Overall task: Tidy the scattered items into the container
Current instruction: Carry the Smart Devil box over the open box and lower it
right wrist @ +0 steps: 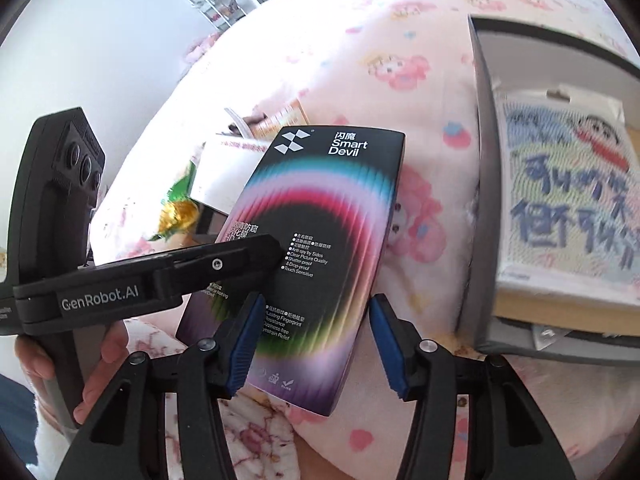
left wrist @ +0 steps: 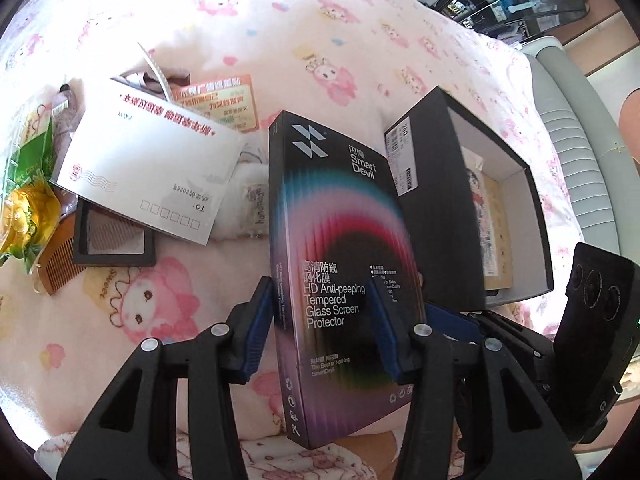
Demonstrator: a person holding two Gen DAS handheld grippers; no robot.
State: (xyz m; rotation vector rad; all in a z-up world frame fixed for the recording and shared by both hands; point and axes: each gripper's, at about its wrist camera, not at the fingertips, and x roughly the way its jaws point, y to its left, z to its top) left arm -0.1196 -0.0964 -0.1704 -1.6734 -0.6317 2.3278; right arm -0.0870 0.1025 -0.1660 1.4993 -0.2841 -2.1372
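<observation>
Now the left tool (left wrist: 320, 332) is clenched on the protector box (left wrist: 340, 264) above the bed (left wrist: 280, 40), while the right tool (right wrist: 316, 344) stands released beside the container (right wrist: 480, 200).

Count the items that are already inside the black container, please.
1 is certain: a cartoon-printed packet lying flat in the black container. A clear edge below it may be a second item, largely hidden.

Sunlit pink blanket (left wrist: 280, 40) — white wall (right wrist: 100, 40)
</observation>
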